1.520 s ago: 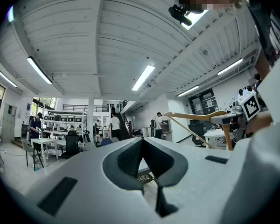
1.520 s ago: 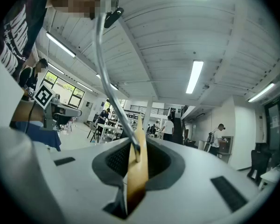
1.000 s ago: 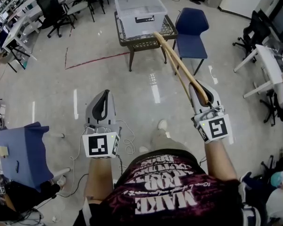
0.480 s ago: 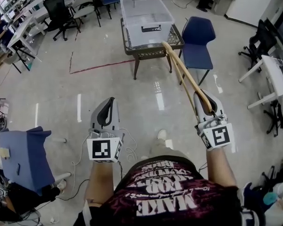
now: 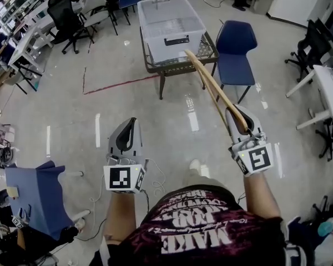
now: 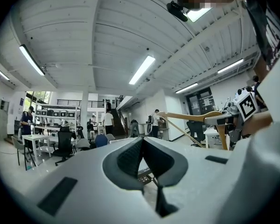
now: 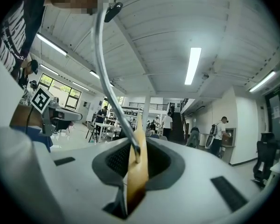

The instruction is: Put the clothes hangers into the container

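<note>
Head view, hanger: pale wood hanger (image 5: 211, 85), long and slim w/ thin lower bar; near end in right gripper (image 5: 237, 115), far tip up by container front, held in air.
Head view, container: clear container (image 5: 169, 24), dark handle, sits on dark lattice surface (image 5: 154, 65).
Head view, room: glossy grey floor (image 5: 55, 110), red line (image 5: 119, 83); blue chair (image 5: 236, 43) beside surface.
Left gripper view: left gripper (image 6: 142, 141) fingers together, nothing betw. them.
Right gripper view: fingers clamped on hanger's wood; metal hook (image 7: 102, 69) curves up toward cam.

Wooden hanger (image 5: 216, 93) with metal hook (image 7: 121, 118); translucent, seemingly plastic container (image 5: 158, 43).
</note>
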